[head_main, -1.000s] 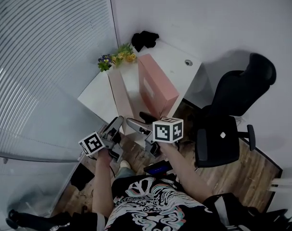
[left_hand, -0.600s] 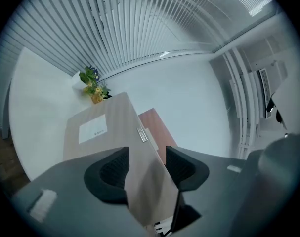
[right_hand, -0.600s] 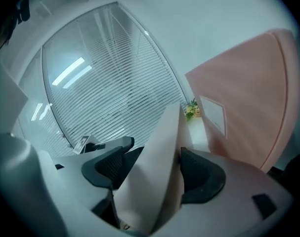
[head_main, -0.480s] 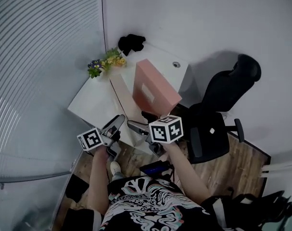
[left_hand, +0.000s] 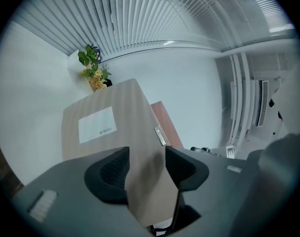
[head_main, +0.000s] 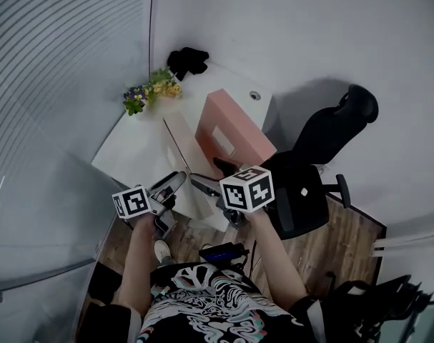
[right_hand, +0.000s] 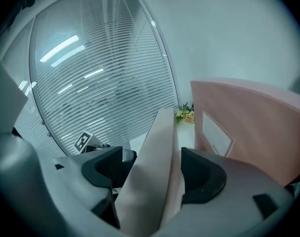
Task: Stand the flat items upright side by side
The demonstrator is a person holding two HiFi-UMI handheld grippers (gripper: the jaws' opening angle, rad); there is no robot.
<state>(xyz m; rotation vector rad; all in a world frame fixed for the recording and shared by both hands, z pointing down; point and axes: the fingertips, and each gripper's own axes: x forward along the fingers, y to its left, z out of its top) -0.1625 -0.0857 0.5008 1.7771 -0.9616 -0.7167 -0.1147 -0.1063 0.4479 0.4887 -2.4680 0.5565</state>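
At the desk [head_main: 127,159] are two boxes: a pink box [head_main: 227,131] (upright), a tan box [left_hand: 110,112] clamped by left gripper [left_hand: 147,164] and right gripper [right_hand: 152,169].

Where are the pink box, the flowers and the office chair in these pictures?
pink box [head_main: 227,131], head view, on its broad labelled side.
flowers [head_main: 149,91], head view, middle of the bunch.
office chair [head_main: 309,207], head view, on its seat.

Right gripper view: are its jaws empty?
No, the right gripper has the beige flat box between its jaws, beside the upright pink box.
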